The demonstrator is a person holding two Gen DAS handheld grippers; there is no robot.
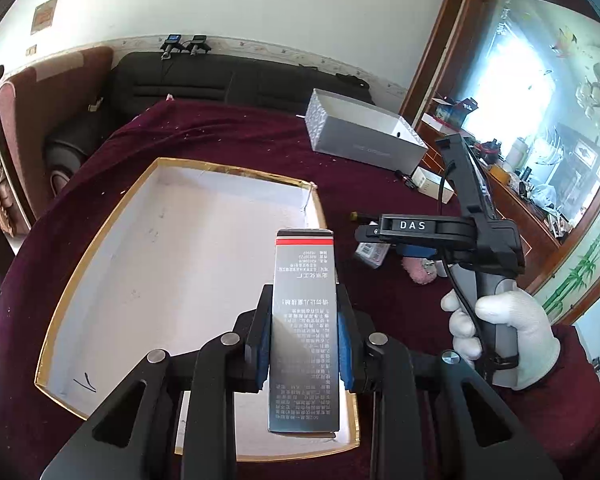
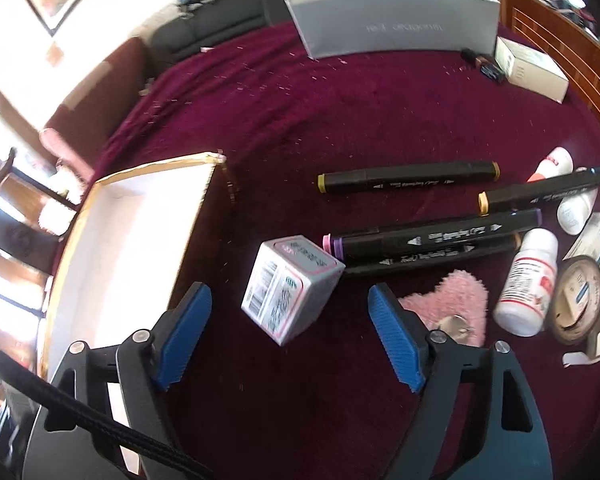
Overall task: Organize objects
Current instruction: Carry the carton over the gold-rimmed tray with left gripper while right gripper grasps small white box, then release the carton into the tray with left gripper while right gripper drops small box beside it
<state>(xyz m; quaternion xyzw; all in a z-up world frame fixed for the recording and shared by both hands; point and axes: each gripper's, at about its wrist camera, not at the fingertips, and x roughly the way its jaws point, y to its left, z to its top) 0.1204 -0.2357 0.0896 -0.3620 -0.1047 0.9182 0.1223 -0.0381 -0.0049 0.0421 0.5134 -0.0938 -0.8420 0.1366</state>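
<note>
My left gripper (image 1: 305,320) is shut on a tall silver carton (image 1: 305,264) with a red stripe and printed text. It holds the carton upright over the near right part of a shallow white tray (image 1: 140,264) with a gold rim. In the right wrist view my right gripper (image 2: 290,296) stands open above the maroon cloth. A small white cube-shaped box (image 2: 292,284) lies tilted between its blue pads (image 2: 396,344), and neither pad touches it. The tray (image 2: 140,240) lies just left of that box. A white-gloved hand (image 1: 500,320) holds the right gripper's handle.
Several black markers (image 2: 408,178) lie right of the small box, with a pink fluffy piece (image 2: 448,304), white bottles (image 2: 528,284) and a round tin (image 2: 576,300). A long grey box (image 2: 392,16) and a white carton (image 2: 532,68) stand at the table's far side.
</note>
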